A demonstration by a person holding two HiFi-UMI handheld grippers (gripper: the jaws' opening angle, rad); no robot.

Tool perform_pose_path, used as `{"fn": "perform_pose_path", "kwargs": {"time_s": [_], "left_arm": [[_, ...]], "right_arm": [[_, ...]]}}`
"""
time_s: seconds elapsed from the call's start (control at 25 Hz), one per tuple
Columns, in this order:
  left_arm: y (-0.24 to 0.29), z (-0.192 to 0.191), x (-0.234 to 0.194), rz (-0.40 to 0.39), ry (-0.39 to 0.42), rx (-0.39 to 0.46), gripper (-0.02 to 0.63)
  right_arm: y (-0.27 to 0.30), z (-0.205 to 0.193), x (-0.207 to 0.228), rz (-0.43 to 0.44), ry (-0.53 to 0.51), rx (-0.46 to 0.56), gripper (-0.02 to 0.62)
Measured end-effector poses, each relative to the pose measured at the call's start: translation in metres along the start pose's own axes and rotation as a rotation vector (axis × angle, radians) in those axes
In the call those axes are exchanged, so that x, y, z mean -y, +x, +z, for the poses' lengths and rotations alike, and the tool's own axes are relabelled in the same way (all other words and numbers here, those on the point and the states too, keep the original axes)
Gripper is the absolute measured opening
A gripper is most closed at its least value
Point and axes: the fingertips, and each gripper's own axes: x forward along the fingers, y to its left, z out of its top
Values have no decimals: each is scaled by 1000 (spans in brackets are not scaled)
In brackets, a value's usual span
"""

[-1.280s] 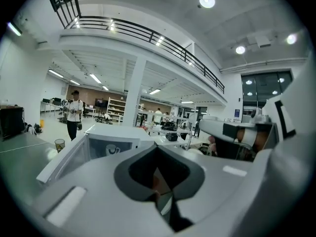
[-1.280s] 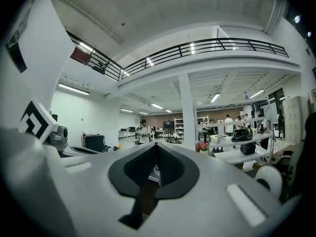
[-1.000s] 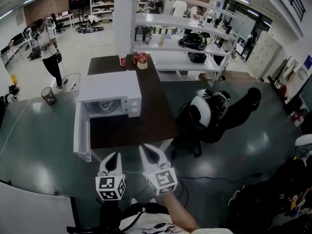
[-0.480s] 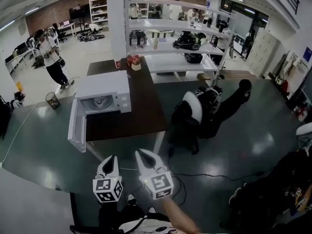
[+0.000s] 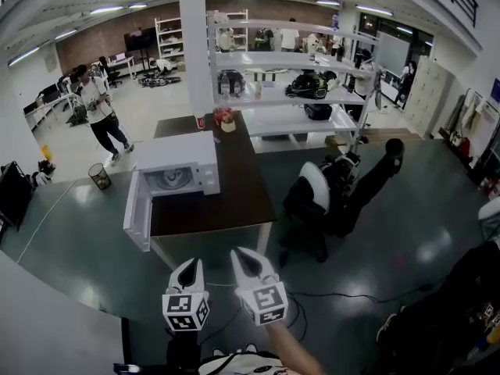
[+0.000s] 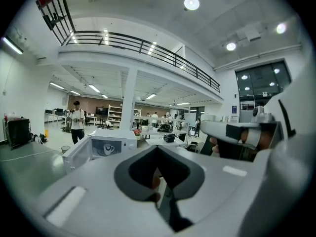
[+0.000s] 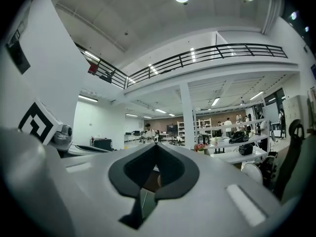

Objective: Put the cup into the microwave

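Cup [image 6: 107,148]: white, standing inside the open microwave [image 5: 178,156], left of centre in the head view, on a dark table [image 5: 234,198]. Door [image 5: 137,213] hangs open at lower left. Left gripper [image 5: 187,266] and right gripper [image 5: 248,256], bottom centre: jaws closed together, holding nothing.

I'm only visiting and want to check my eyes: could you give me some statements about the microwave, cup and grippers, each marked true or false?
The microwave has its door open. True.
The right gripper holds the cup. False: the cup stands inside the microwave, and the right gripper is shut and empty.
The microwave stands on the floor. False: it stands on a dark table.
The left gripper is shut and touches nothing. True.
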Motion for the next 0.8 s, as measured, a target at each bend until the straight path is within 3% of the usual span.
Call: {"fn": "perform_pose_path", "kwargs": {"time_s": [0.8], "left_arm": [[7,16,-38,-4,17,48,-1]], "right_arm": [[22,14,-15,10,-54,59,-2]]}}
